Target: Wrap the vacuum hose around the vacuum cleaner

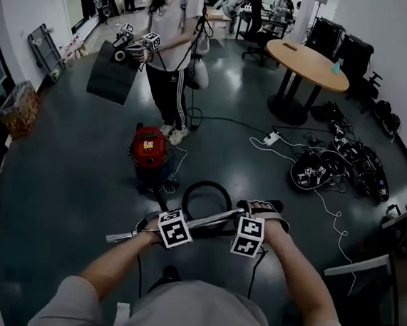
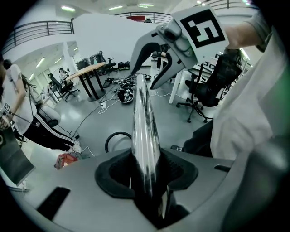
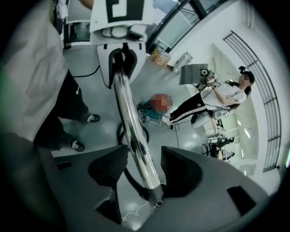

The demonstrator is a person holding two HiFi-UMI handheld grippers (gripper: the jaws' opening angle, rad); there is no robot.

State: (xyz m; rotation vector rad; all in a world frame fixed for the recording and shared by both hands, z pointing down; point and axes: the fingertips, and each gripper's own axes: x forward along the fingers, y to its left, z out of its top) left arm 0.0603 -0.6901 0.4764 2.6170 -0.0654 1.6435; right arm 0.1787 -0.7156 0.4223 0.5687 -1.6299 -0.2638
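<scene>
Squeezing the shiny metal tube [image 1: 212,217], the left gripper [image 2: 146,179] holds it tight. The right gripper [image 3: 141,167] has its jaws apart around the tube, not pressing. The tube lies sideways, left to right. The red vacuum cleaner [image 1: 149,148] sits on the floor ahead, nearer the left gripper, with the black hose [image 1: 209,183] looped between. No writing on it can be read.
</scene>
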